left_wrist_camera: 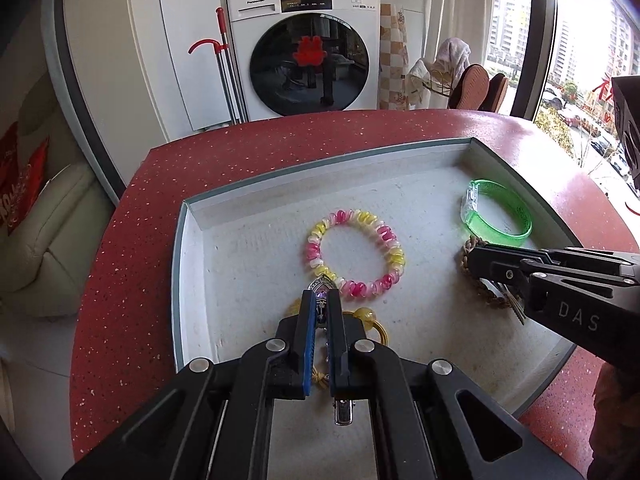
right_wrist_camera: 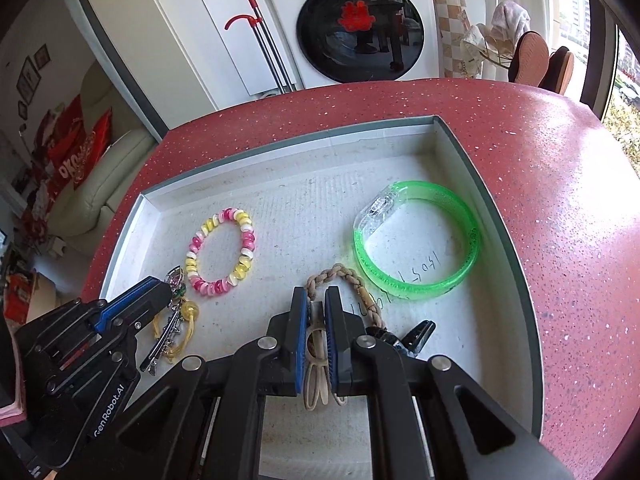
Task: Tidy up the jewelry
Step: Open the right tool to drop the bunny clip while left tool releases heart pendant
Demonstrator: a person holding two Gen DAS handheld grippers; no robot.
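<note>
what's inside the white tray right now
A pink-and-yellow bead bracelet, a green bangle, a braided cord bracelet, a yellow hair tie and a black clip; grippers cover the near part.

I see a dark red table (right_wrist_camera: 520, 152) flecked with pale specks, carrying a white tray (right_wrist_camera: 280, 184) with a grey-green rim. At its 10 o'clock lies a pink, yellow and white bead bracelet (right_wrist_camera: 220, 252); at 2 o'clock a translucent green bangle (right_wrist_camera: 416, 240). My grippers are black with blue pads (right_wrist_camera: 302, 344).
</note>
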